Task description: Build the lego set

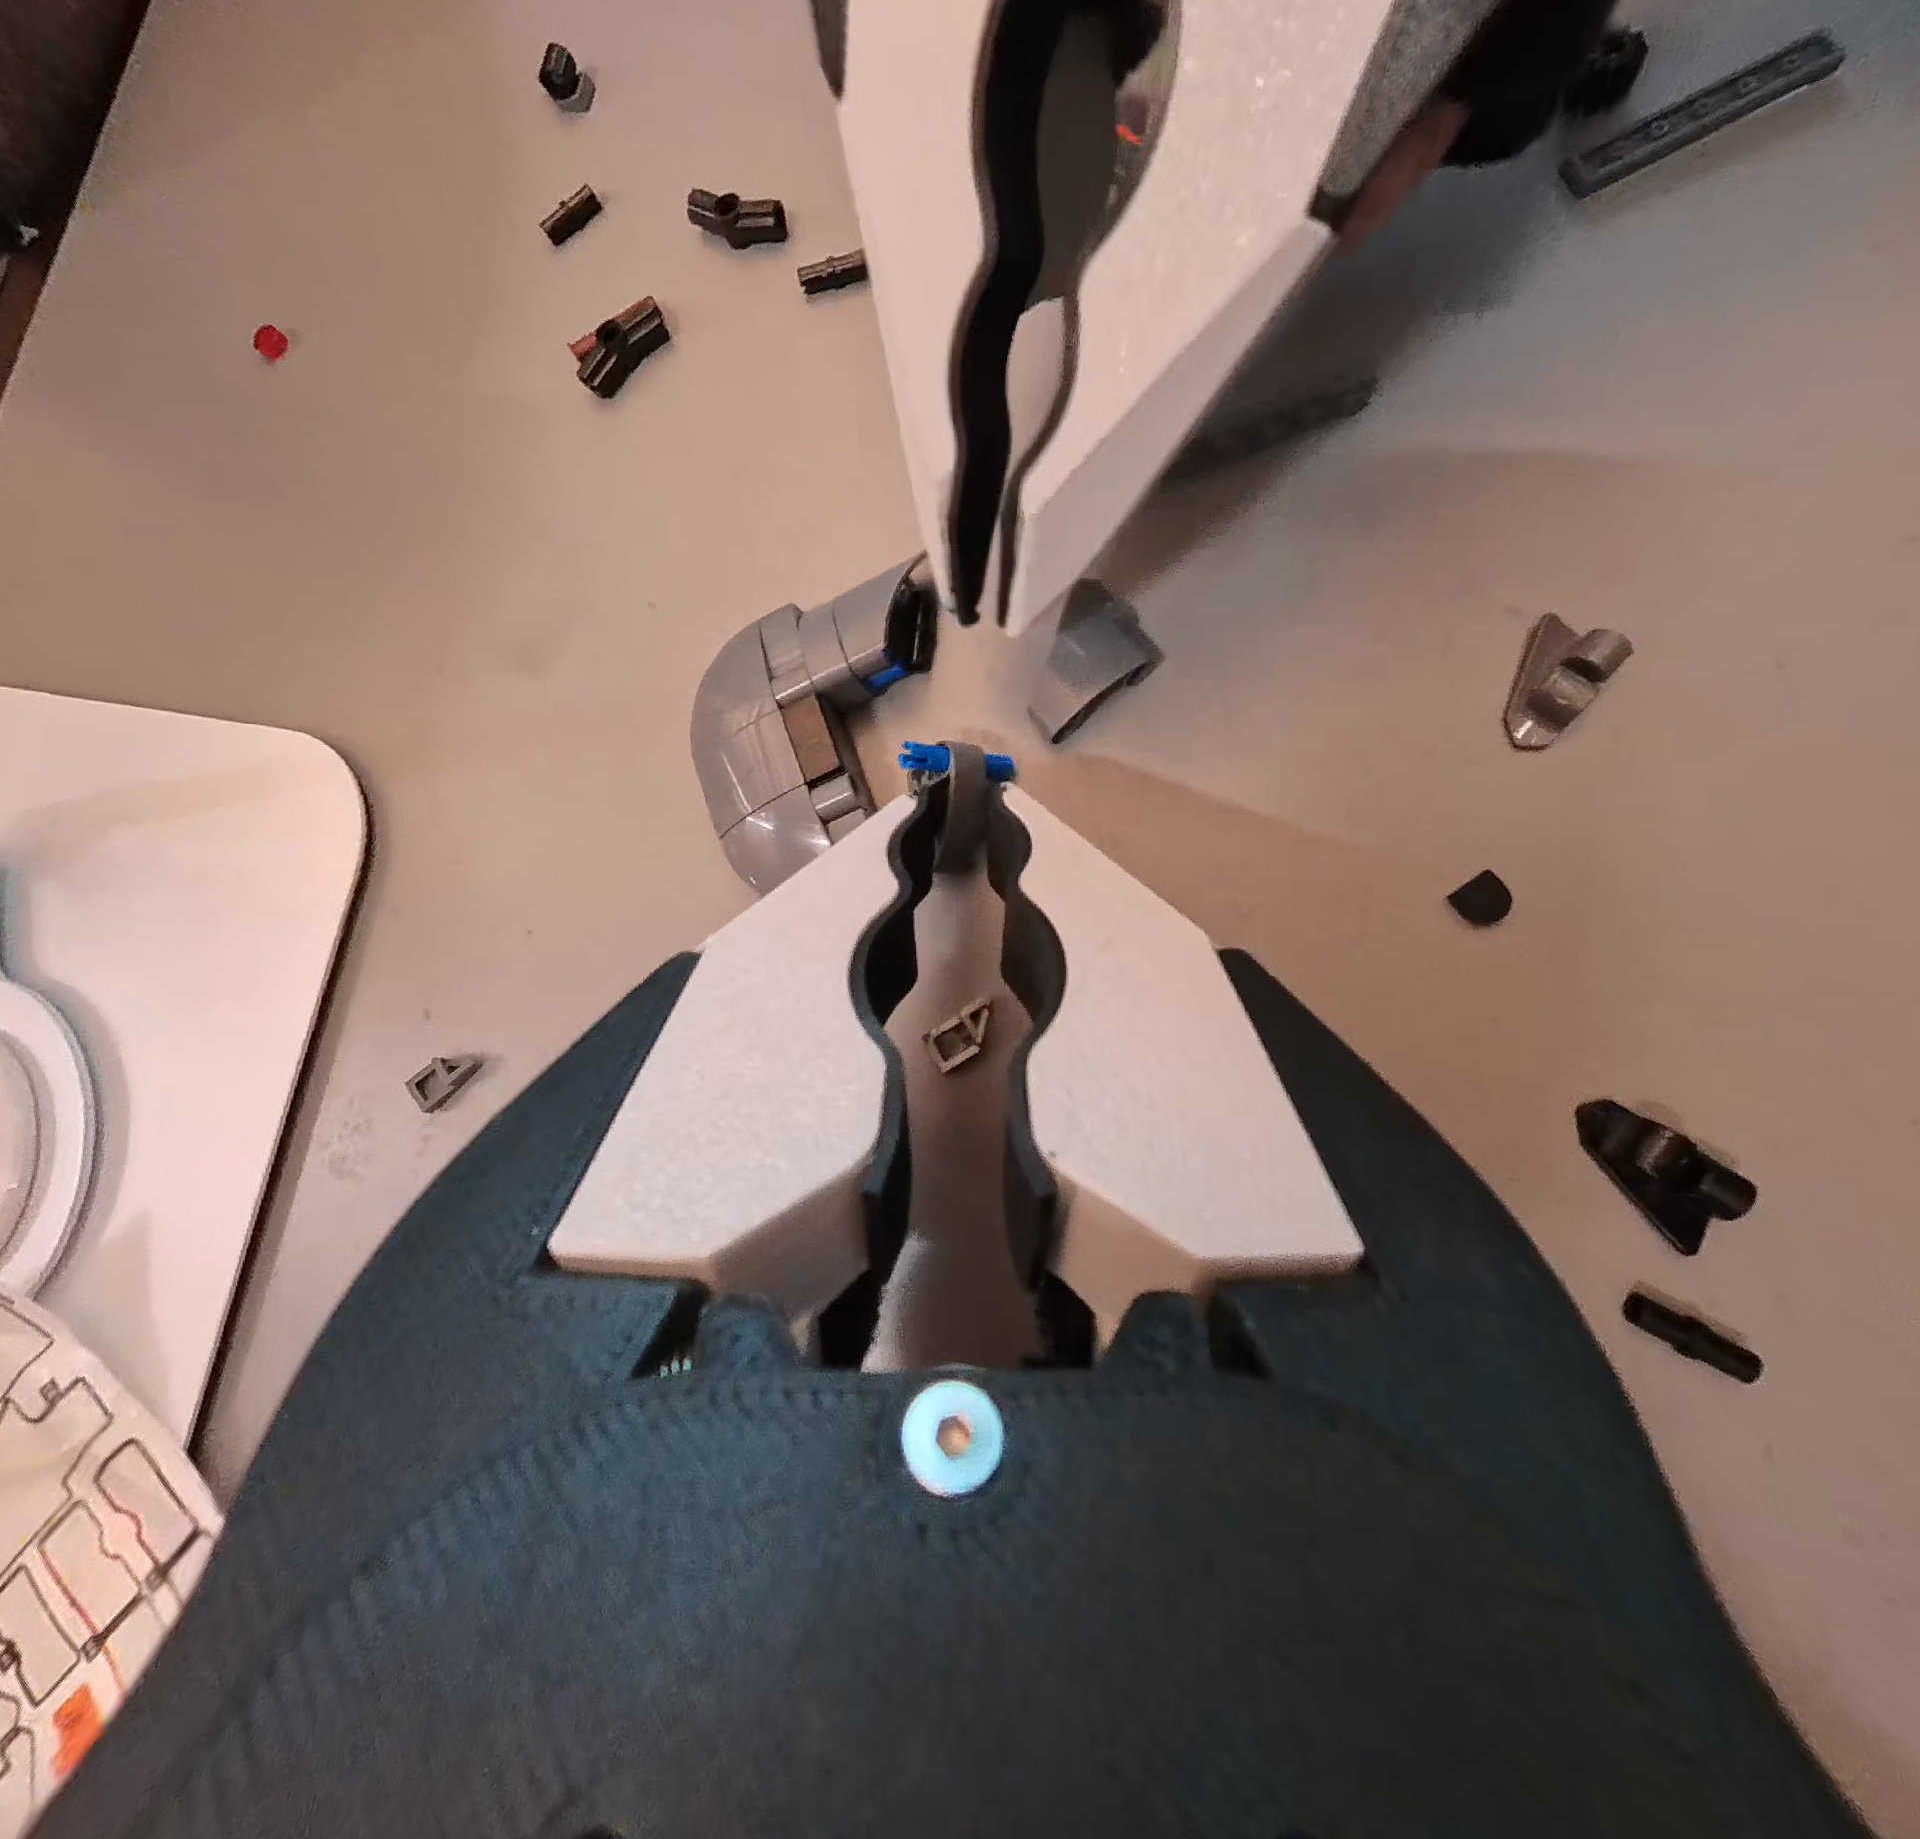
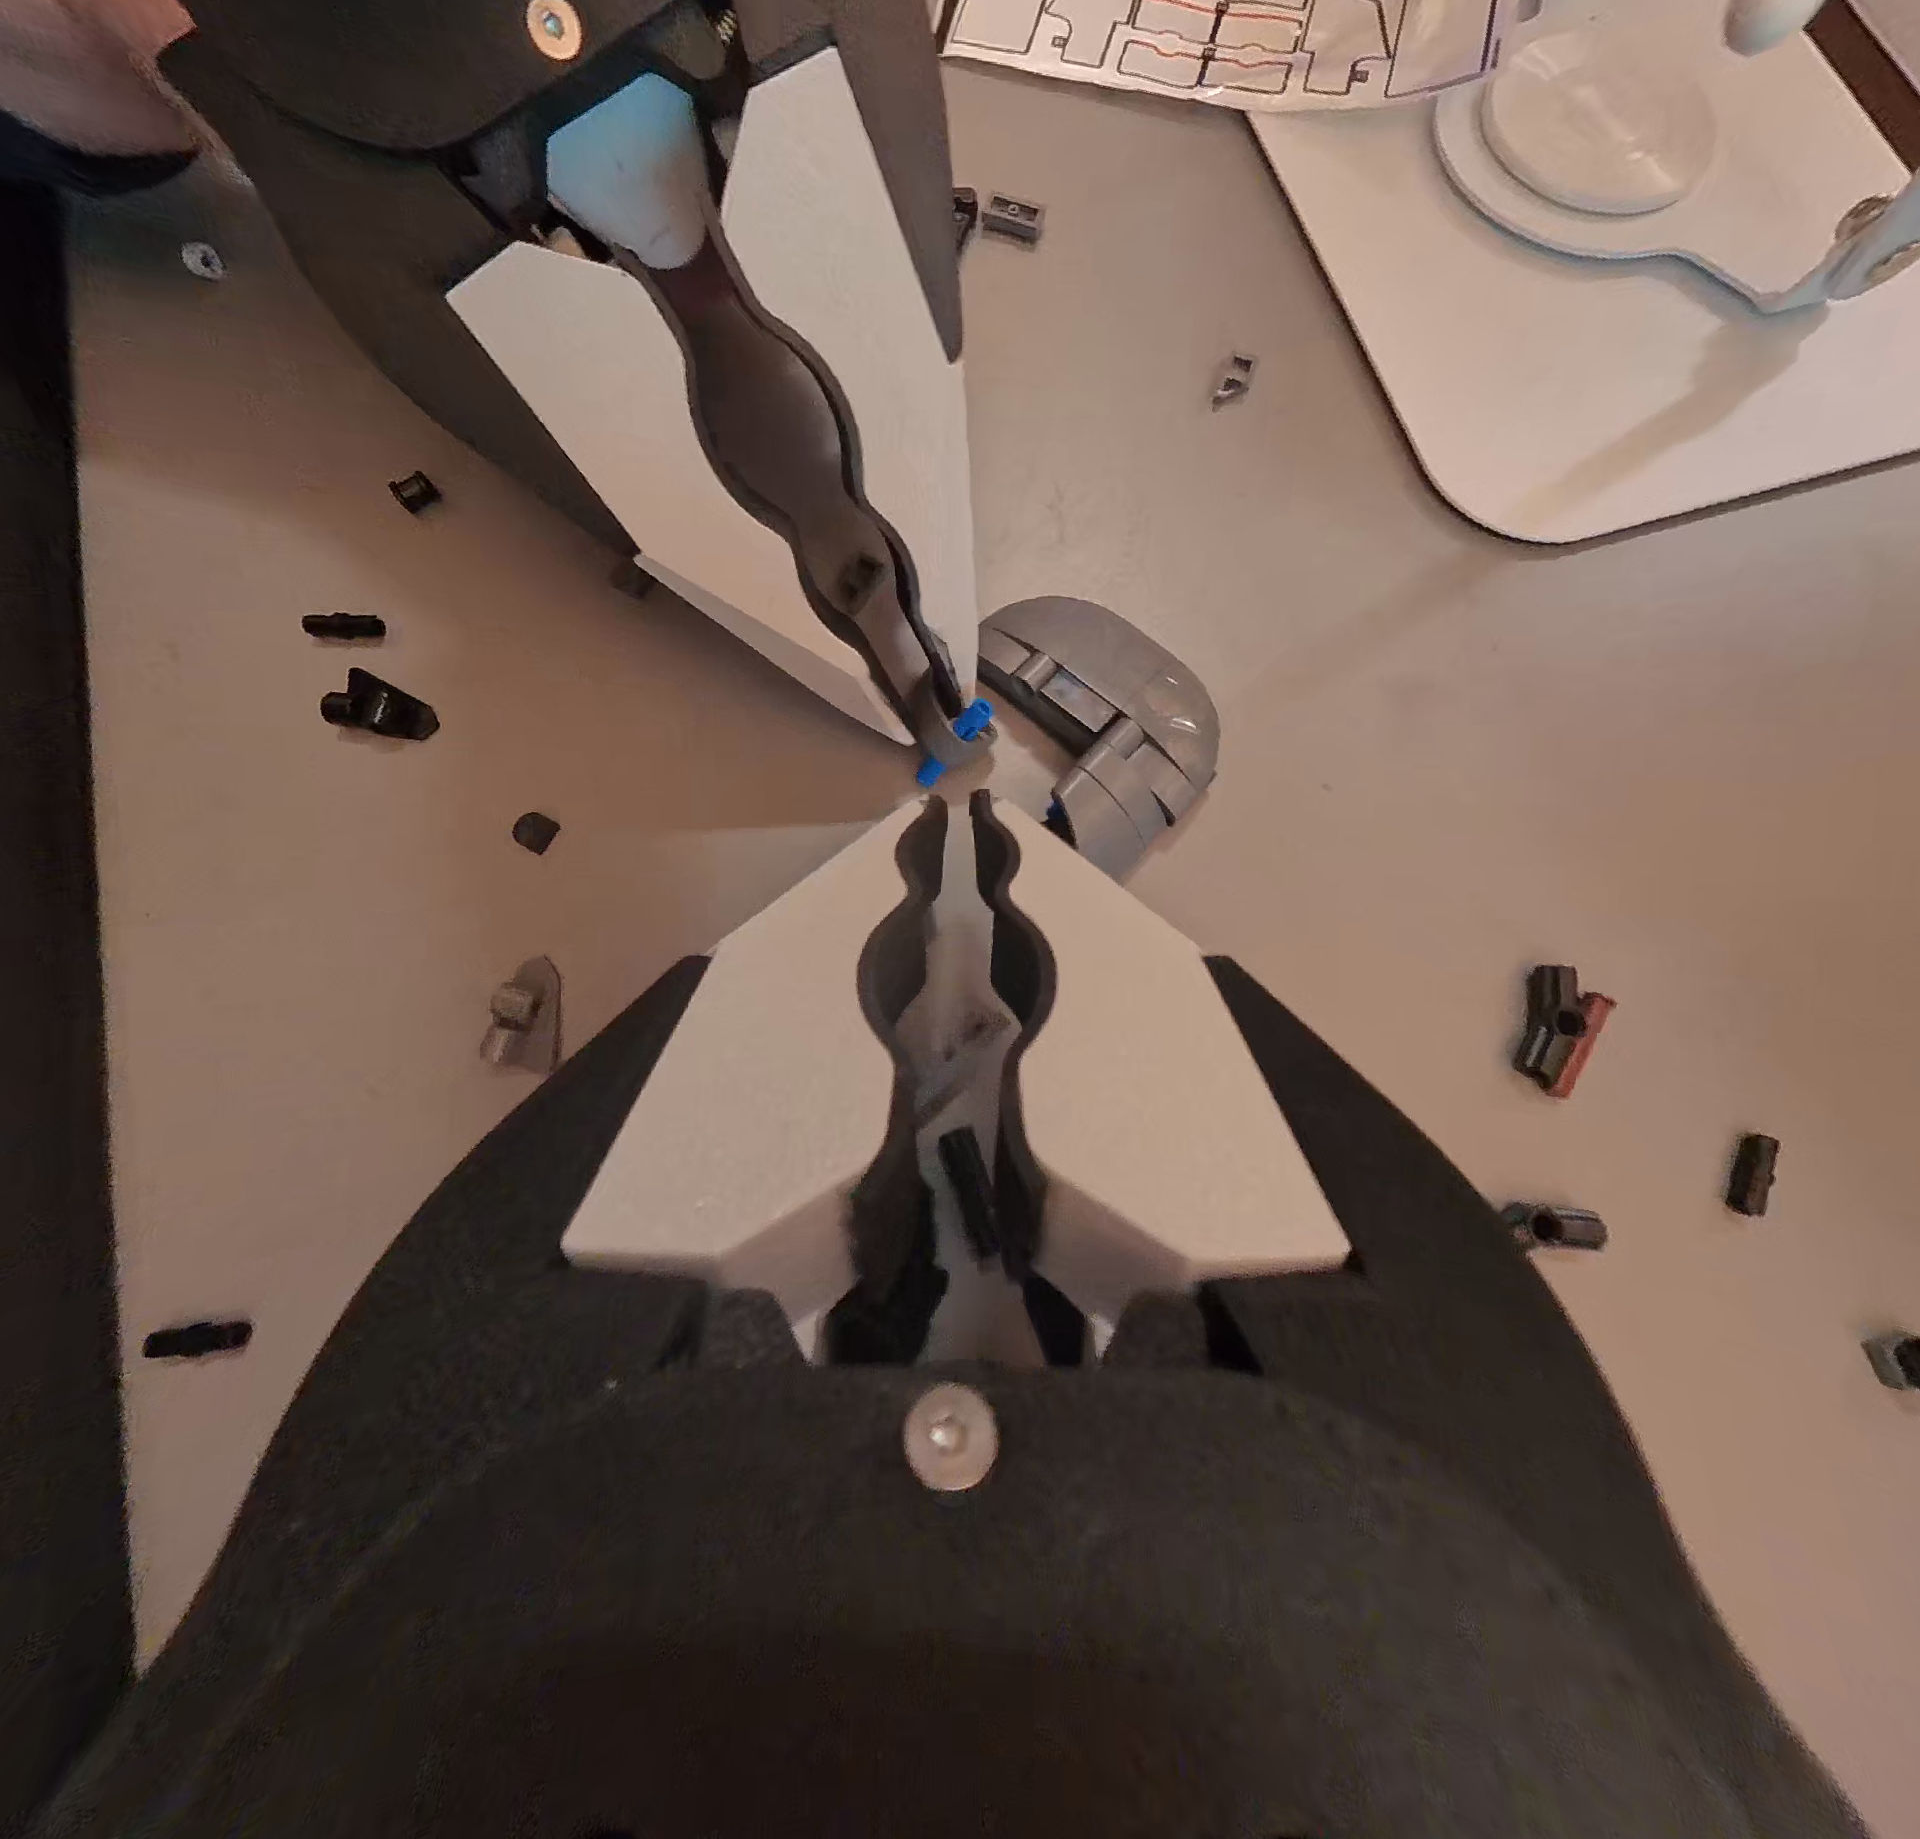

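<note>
My left gripper [image 1: 956,792] is shut on a small dark grey lego piece [image 1: 964,815] with a blue pin [image 1: 920,753] through it, held just above the table. A grey curved lego assembly [image 1: 774,740] lies just left of it. My right gripper [image 1: 984,617] comes in from the top, its tips just beyond the held piece, beside a grey slope brick [image 1: 1096,662]. In the right wrist view my right gripper [image 2: 958,802] is all but shut with nothing between its fingers. The left gripper [image 2: 940,714] holds the pinned piece [image 2: 951,742] just ahead, with the assembly [image 2: 1117,719] to the right.
Loose black connectors [image 1: 618,340] and a red stud [image 1: 270,343] lie at the far left, a grey wing piece [image 1: 1558,693] and black parts [image 1: 1662,1171] to the right. A white board [image 1: 260,854] with a printed sheet [image 2: 1226,13] borders one side. Left tips and right tips are each some 25 cm from the red stud [image 1: 270,343].
</note>
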`<state>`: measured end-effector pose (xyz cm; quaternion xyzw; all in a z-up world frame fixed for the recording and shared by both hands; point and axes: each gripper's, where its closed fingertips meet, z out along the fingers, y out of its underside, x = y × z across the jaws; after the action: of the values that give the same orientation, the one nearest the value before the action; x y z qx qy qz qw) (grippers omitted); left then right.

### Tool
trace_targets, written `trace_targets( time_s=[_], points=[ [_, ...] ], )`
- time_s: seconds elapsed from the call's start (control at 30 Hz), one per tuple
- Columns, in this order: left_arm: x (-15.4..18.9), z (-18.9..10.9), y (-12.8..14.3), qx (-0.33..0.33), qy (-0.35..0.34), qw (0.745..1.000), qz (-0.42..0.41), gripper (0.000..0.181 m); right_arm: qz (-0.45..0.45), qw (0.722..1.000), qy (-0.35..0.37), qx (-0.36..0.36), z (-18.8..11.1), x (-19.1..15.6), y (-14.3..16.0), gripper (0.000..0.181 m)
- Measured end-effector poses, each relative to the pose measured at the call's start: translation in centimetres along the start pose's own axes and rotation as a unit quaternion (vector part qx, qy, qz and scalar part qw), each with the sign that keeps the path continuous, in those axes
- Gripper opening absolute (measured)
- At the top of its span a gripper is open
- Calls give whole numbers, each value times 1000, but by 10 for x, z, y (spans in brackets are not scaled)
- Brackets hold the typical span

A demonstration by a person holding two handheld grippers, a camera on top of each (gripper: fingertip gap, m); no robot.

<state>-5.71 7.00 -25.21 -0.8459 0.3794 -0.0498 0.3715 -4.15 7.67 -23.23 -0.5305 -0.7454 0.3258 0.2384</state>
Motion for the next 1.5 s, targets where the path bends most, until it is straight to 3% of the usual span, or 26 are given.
trace_targets(
  time_s=[0.3,0.67,0.97,1.5],
  points=[
    [3,-2,-2,24,47,996,-76,6,-22,1000,1,-5,9,-7,-2,8],
    [6,-16,12,13,91,991,-98,6,-30,999,-12,-4,9,-13,-2,7],
    [5,-13,-7,65,102,982,-148,6,-31,999,-9,9,14,-18,-11,13],
    [-4,-12,-11,82,82,978,-171,6,20,999,33,4,16,0,-9,7]
  ],
)
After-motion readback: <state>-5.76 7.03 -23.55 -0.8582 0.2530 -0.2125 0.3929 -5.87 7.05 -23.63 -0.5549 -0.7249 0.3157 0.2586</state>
